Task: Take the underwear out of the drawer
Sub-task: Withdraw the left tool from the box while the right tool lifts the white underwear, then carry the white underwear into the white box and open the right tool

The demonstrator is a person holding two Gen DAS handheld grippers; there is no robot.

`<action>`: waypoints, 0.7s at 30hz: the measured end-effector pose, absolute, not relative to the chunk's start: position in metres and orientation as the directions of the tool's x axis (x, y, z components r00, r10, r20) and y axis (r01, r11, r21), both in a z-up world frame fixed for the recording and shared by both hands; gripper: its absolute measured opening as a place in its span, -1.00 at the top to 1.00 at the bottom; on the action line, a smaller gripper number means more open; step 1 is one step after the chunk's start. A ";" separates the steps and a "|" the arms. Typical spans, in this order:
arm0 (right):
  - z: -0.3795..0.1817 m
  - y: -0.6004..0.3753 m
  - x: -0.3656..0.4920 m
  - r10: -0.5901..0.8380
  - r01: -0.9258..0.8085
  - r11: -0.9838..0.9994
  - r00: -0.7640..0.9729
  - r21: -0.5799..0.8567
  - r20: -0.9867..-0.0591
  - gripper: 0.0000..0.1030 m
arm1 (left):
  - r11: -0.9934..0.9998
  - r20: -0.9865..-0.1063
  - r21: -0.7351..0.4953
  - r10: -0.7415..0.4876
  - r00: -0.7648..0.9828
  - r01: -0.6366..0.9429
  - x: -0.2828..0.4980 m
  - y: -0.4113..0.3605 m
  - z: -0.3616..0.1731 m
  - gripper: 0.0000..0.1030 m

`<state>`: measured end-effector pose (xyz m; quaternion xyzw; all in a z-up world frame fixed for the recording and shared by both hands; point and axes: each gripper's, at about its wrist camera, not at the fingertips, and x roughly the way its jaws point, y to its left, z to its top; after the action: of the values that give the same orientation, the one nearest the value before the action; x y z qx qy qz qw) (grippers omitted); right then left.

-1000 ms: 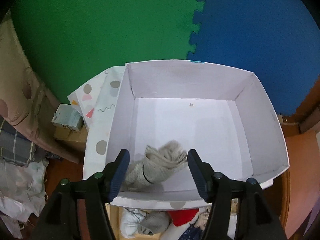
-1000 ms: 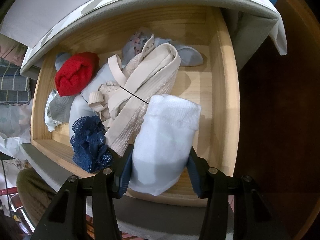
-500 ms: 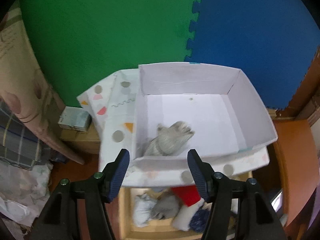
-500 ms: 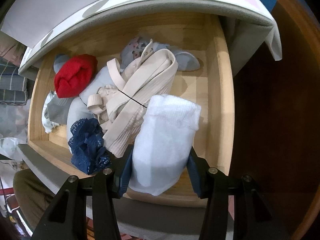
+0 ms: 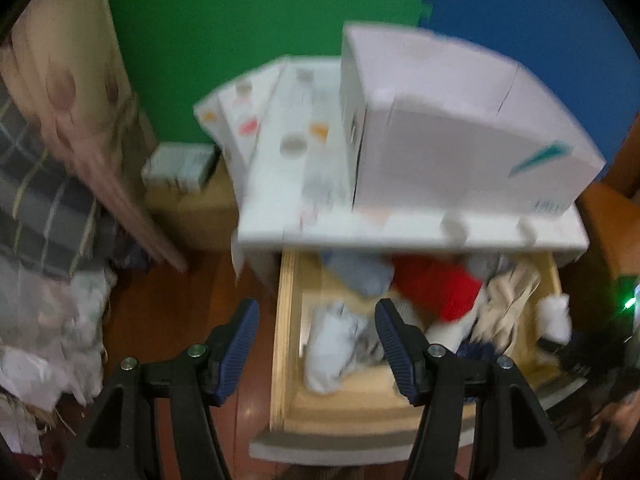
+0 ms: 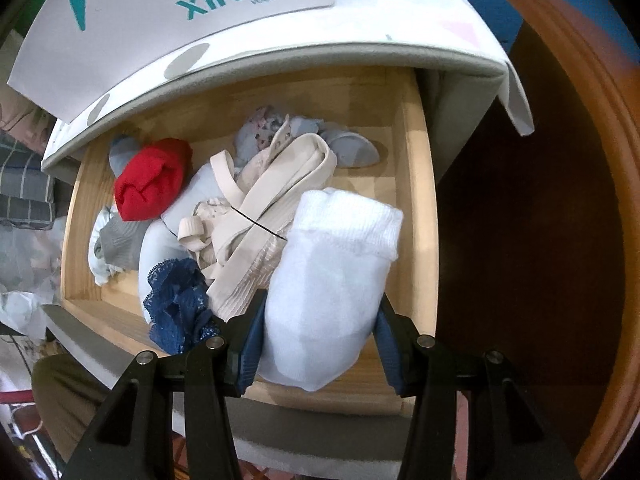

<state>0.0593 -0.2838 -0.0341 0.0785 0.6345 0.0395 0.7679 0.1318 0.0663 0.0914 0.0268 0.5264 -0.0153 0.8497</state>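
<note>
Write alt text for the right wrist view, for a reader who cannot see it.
The right gripper grips a white folded ribbed garment at the front of an open light wooden drawer. Behind it lie beige strappy underwear, a red rolled cloth and navy lace underwear, under a white box printed XINCCI.

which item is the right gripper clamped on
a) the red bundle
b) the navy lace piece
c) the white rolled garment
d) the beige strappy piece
c: in the right wrist view, both blue pads of the right gripper press the sides of the white rolled garment, while the other items lie loose in the drawer.
</note>
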 end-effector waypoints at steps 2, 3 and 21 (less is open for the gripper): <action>-0.030 -0.281 0.059 0.162 0.034 0.985 0.196 0.171 -0.967 0.09 | 0.999 -0.906 0.027 0.012 0.423 0.031 0.126 0.070 0.071 -0.20; -0.027 -0.280 0.059 0.163 0.033 0.984 0.199 0.173 -0.966 0.09 | 0.999 -0.908 0.020 0.008 0.418 0.025 0.124 0.071 0.064 -0.20; 0.116 -0.286 0.092 0.157 -0.026 0.987 0.386 0.159 -0.909 0.09 | 0.998 -0.920 -0.034 -0.014 0.392 -0.044 0.107 0.082 0.007 -0.20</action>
<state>0.0916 -0.2857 0.1160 0.0594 0.5511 0.0551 0.8305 0.1073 0.0824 0.0074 -0.0262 0.5513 0.0088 0.8339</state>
